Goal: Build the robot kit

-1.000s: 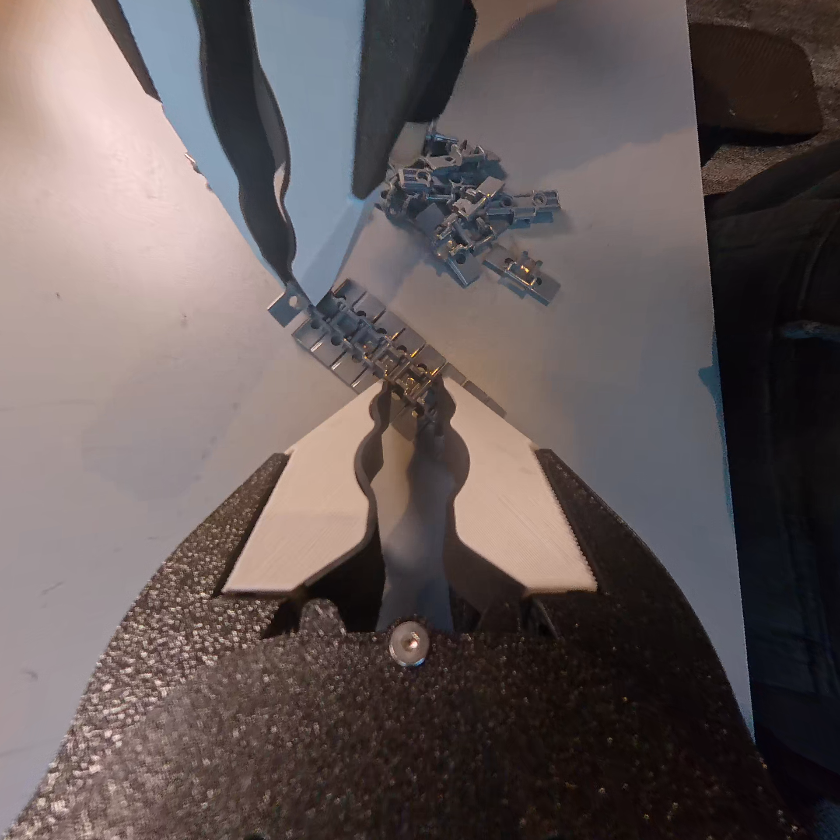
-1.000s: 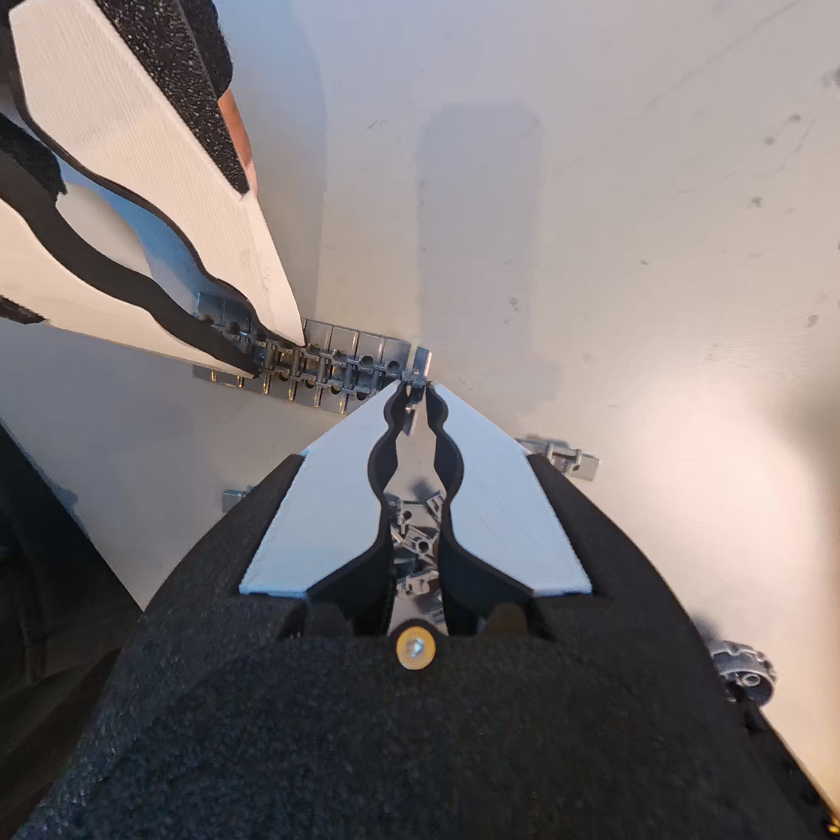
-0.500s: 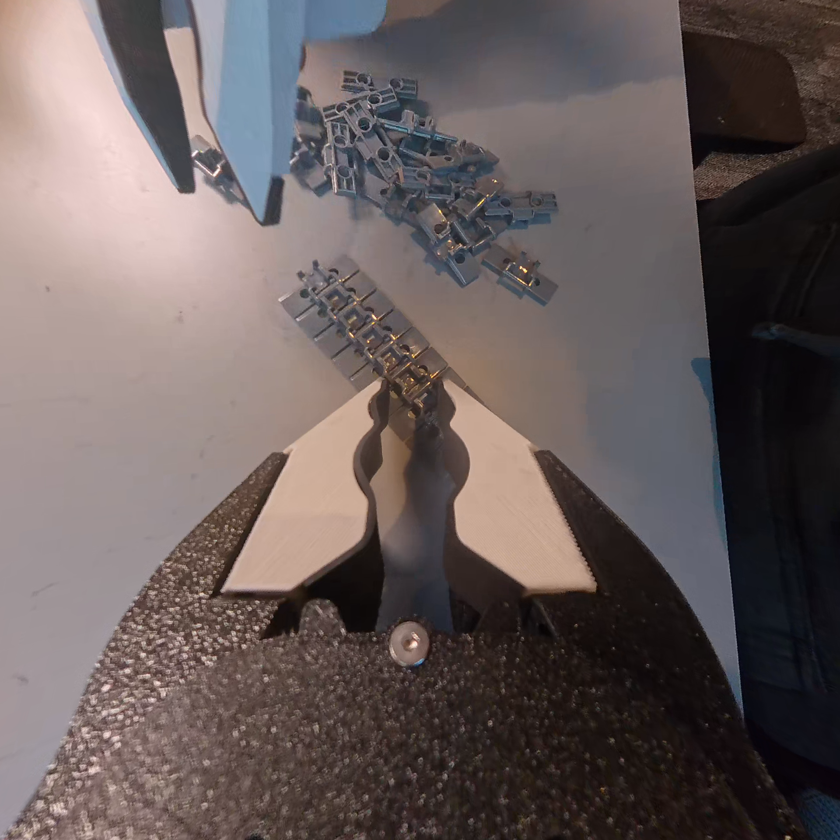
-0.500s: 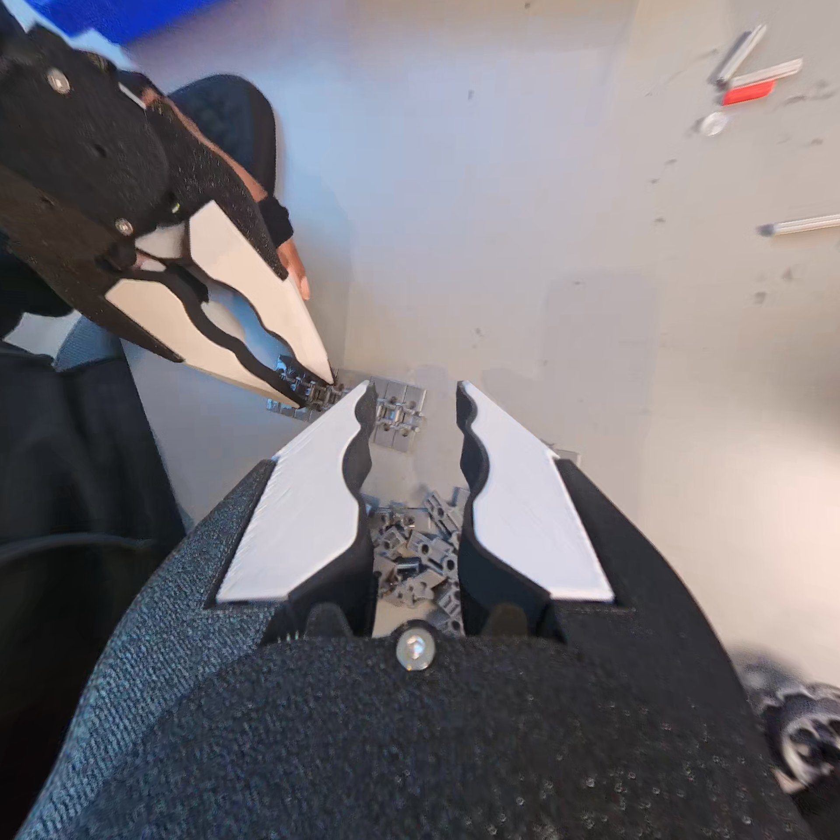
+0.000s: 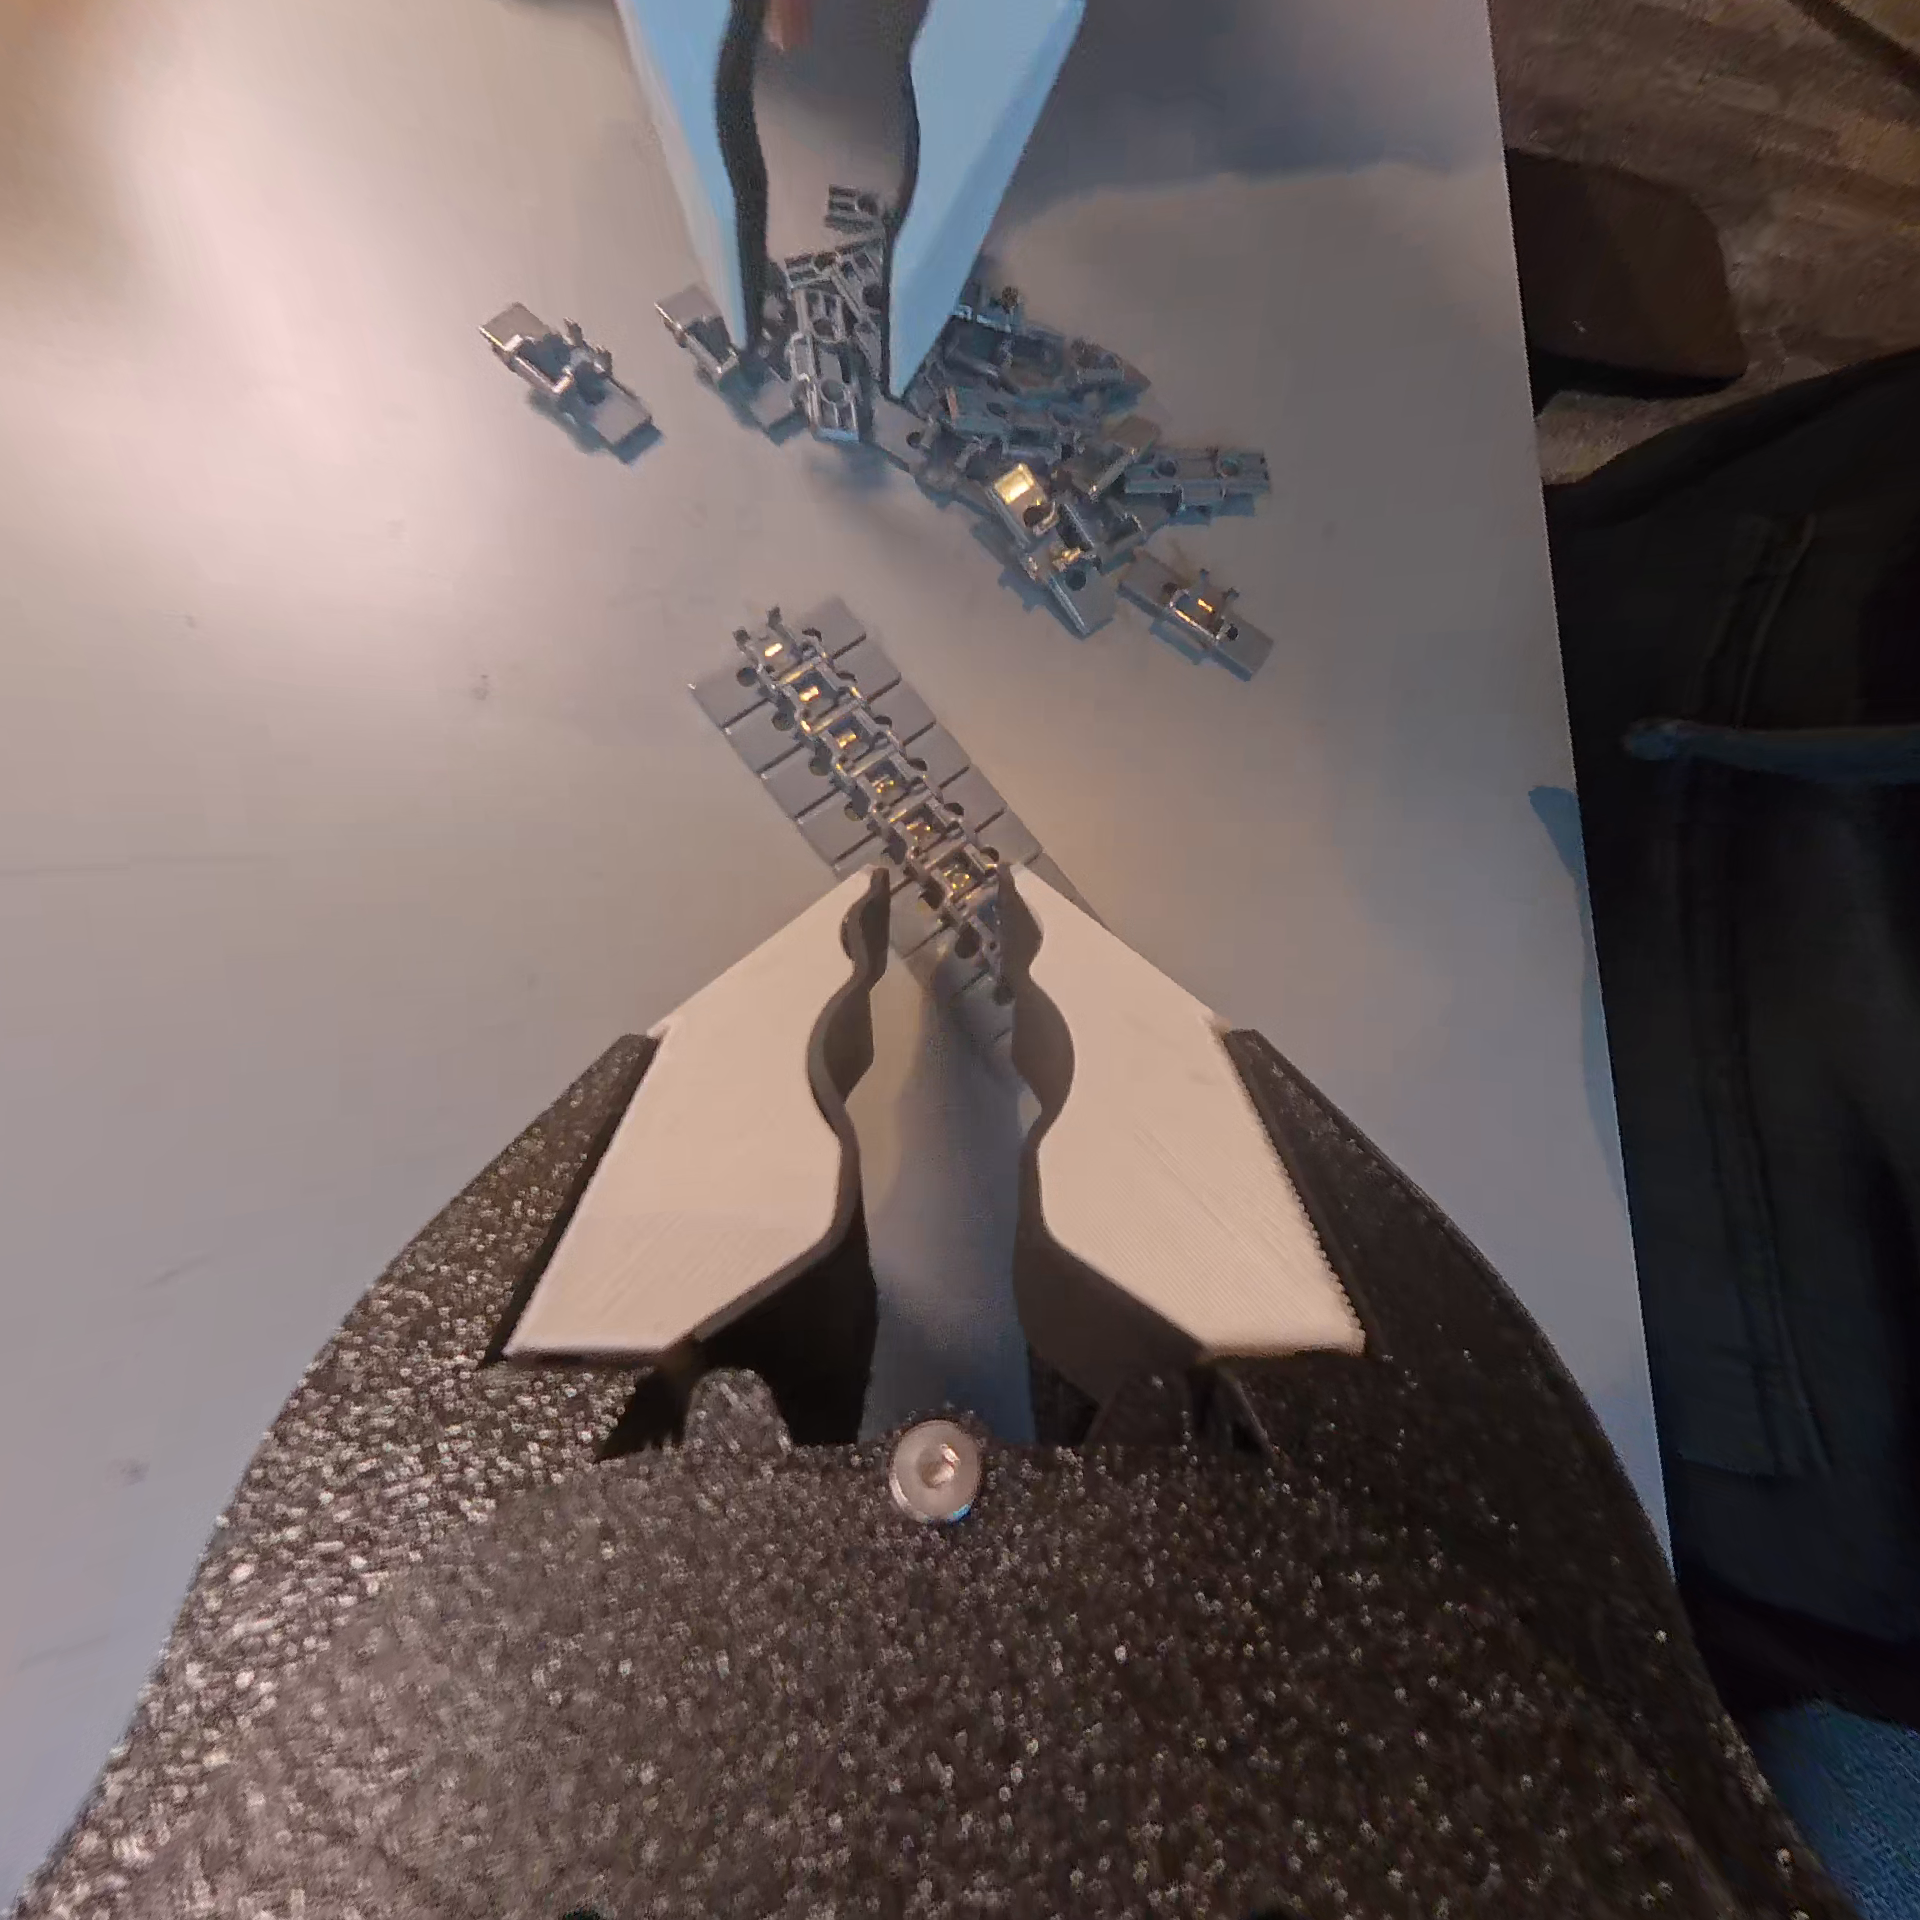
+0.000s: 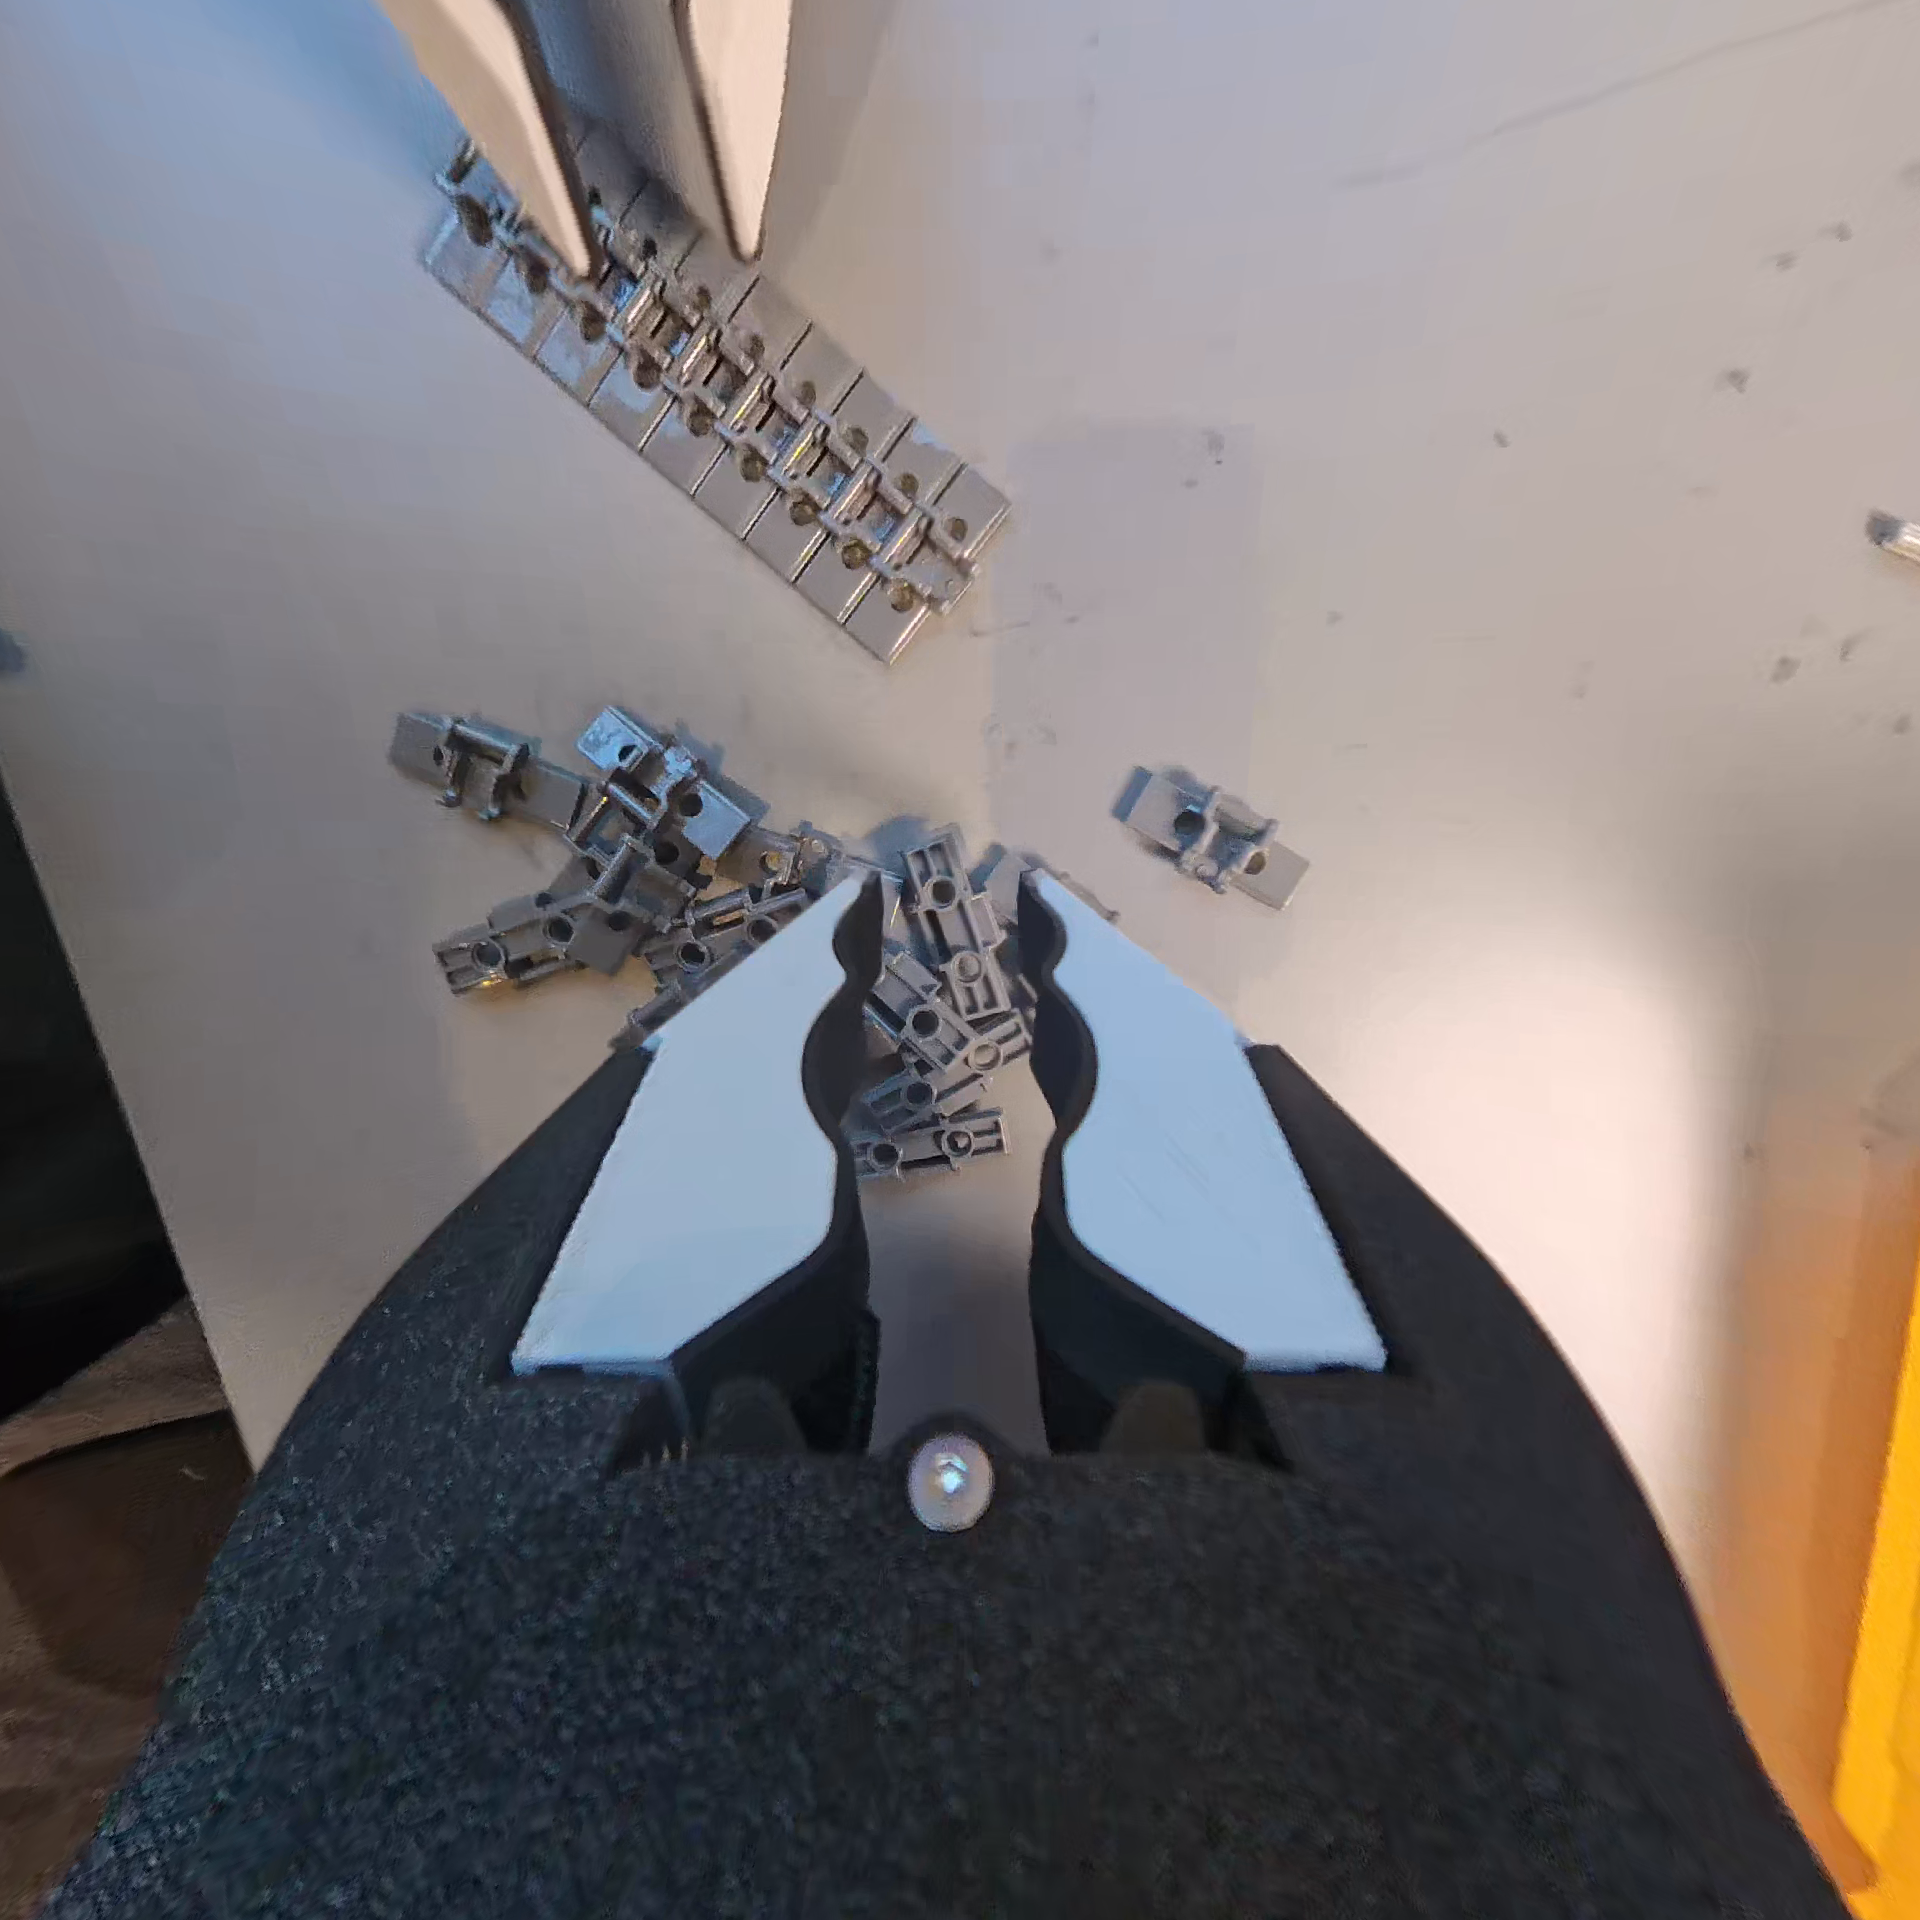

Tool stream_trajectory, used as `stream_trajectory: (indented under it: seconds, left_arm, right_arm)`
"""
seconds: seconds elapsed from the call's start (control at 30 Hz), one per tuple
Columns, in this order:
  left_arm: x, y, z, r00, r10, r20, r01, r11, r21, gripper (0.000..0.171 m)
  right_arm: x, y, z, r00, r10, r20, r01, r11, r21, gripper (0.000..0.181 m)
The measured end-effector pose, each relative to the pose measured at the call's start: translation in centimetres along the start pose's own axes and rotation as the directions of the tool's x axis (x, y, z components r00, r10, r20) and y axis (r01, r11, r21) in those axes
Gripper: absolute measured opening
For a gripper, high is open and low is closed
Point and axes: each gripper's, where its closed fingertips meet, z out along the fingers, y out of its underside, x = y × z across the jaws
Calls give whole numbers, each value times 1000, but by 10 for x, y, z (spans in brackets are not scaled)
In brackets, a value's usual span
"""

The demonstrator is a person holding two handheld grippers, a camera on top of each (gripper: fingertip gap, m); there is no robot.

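Note:
A chain of joined grey track links [image 5: 842,748] lies on the white table [image 5: 312,831]. My left gripper [image 5: 940,883] is shut on the raised middle ridge at the chain's near end. The right wrist view shows the chain [image 6: 727,416] with the left gripper [image 6: 660,244] at its far end. A pile of loose grey links [image 5: 1049,457] lies beyond the chain. My right gripper [image 6: 945,883] is open, with its tips lowered into the pile [image 6: 644,894] on either side of a link. It also shows in the left wrist view [image 5: 821,364].
One loose link [image 5: 566,379] lies apart from the pile, also in the right wrist view [image 6: 1210,836]. Another lone link [image 5: 1200,613] lies near the table's edge [image 5: 1558,831], with dark fabric [image 5: 1766,935] beyond. A yellow object [image 6: 1881,1455] stands at the right. The left gripper's tips are roughly 11 cm from the right gripper's.
My right gripper let go at the chain's far end, opened, and moved over to the pile of loose links. My left gripper has kept its hold on the chain.

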Motion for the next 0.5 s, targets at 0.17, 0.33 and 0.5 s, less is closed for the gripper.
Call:
stream_trajectory:
  seconds: [0.17, 0.33, 0.5]
  left_arm:
    - [-6, -13, -6, 1000, -29, -3, 30, 995, 92, 18]
    - [-7, -27, -12, 999, -40, -13, 42, 982, 185, 18]
    - [-1, -52, -25, 999, -29, -33, 38, 941, 336, 23]
  right_arm:
    - [1, 5, 9, 998, -57, -26, 56, 998, -12, 15]
    - [-3, -12, -1, 997, -73, -31, 75, 992, 103, 14]
    - [-20, -88, -44, 1000, -13, -11, 17, 835, 549, 14]
